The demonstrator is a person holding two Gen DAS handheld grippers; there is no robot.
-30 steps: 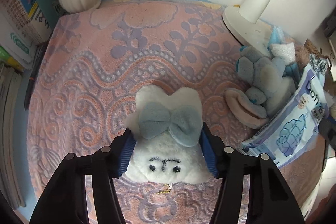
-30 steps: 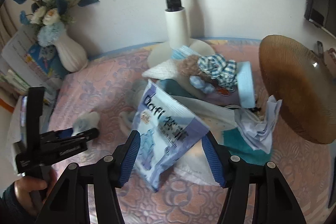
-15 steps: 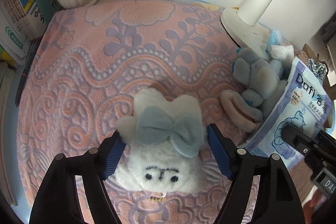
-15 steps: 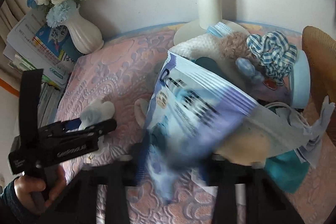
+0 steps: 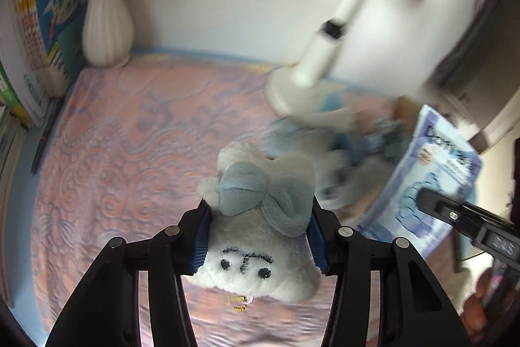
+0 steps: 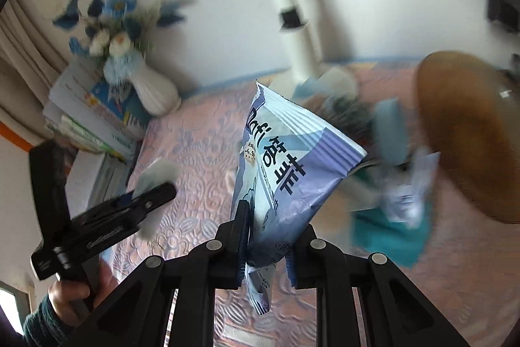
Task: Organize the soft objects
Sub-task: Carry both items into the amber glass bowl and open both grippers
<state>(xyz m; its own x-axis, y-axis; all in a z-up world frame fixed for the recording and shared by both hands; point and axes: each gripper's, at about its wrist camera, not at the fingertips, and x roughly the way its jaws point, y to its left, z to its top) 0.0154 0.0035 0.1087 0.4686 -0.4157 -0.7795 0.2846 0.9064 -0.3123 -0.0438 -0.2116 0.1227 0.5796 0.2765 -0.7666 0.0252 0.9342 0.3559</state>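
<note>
Beside books, white vase (image 6: 155, 93) holds blue and white flowers (image 6: 112, 21)

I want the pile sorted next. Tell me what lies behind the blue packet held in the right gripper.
Behind the blue packet, which the right gripper has just closed on, lies a blurred heap of soft things beside a brown woven disc. The packet hides the heap's near part.

The pink patterned cloth (image 5: 130, 152) lies bare across its middle and toward its left edge, leaving open passage there. At the far left corner a white vase (image 5: 107, 21) and a stack of books (image 6: 91, 119) block the way. Along the far edge stands a white lamp base (image 5: 292, 90); a blurred heap of soft items (image 6: 383, 152) and a brown round disc (image 6: 468, 135) crowd the right side.
</note>
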